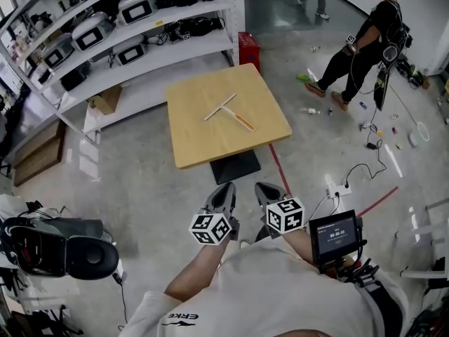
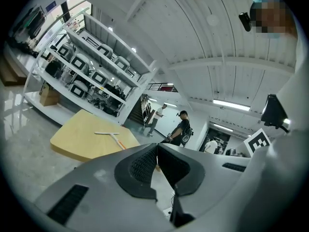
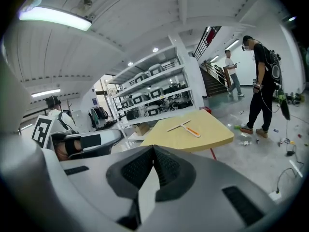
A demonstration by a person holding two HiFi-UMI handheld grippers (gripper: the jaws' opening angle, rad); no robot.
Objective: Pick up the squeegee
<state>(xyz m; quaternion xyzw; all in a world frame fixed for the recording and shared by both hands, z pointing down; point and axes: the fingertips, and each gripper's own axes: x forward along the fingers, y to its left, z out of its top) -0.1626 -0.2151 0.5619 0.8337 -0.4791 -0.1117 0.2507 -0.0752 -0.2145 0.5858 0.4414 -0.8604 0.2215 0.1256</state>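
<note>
Left hand-held gripper [image 1: 224, 190] and right hand-held gripper [image 1: 266, 189] are side by side, both with jaws pressed together and empty. Squeegee [image 1: 229, 111] lies flat mid-counter [image 1: 200, 146], at 12 o'clock from them and well apart, orange handle pointing 4 o'clock.

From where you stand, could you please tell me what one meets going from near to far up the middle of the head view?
Left gripper → squeegee on the table → red box.
</note>
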